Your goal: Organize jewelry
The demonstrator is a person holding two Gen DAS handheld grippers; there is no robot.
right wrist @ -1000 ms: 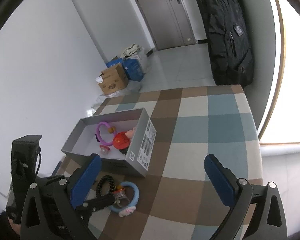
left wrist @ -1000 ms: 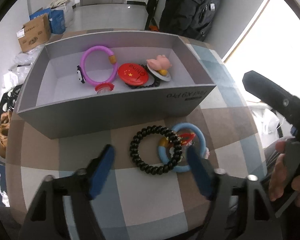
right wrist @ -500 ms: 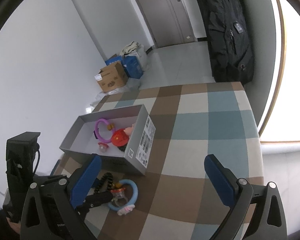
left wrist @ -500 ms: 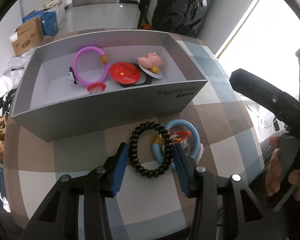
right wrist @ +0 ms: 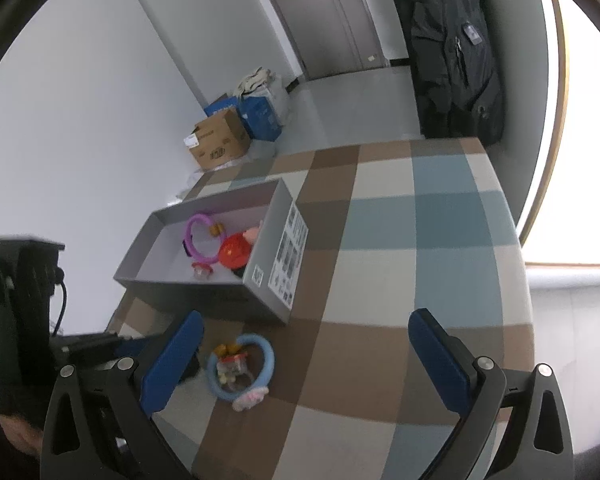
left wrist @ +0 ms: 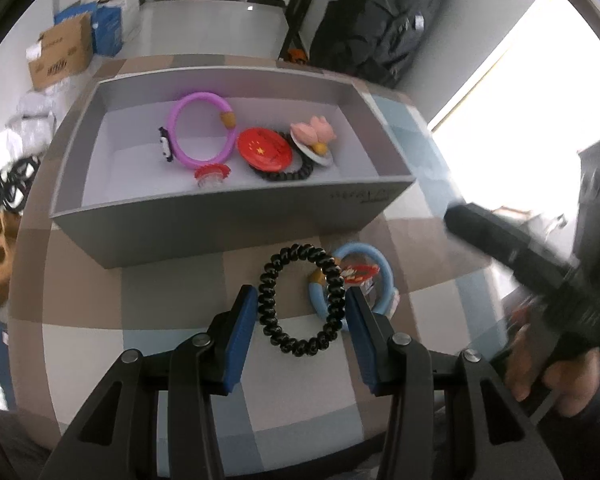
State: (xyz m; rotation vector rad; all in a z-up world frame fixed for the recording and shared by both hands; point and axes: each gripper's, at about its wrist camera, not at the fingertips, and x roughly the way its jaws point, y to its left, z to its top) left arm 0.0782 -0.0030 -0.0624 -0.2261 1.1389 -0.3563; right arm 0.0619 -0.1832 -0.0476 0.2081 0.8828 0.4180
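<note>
A black spiral hair tie (left wrist: pixel 303 299) lies on the checked tablecloth in front of a grey box (left wrist: pixel 228 216), overlapping a blue ring bracelet with charms (left wrist: pixel 364 280). My left gripper (left wrist: pixel 300 320) has its jaws partly closed on either side of the hair tie, touching or nearly touching it. The box holds a purple ring (left wrist: pixel 202 130), a red badge (left wrist: pixel 265 150) and a pink piece (left wrist: pixel 312 132). My right gripper (right wrist: pixel 304 360) is wide open and empty above the cloth, right of the blue ring (right wrist: pixel 242 366) and box (right wrist: pixel 204 280).
The table edge is close behind my left gripper. Cardboard and blue boxes (right wrist: pixel 236 132) stand on the floor by the wall. A black bag (right wrist: pixel 456 52) hangs beyond the table's far end. The right gripper's body (left wrist: pixel 540 264) is to the right in the left wrist view.
My left gripper has moved forward and down to the black hair tie and its jaws have narrowed around it. The right gripper has stayed open and drifted slightly.
</note>
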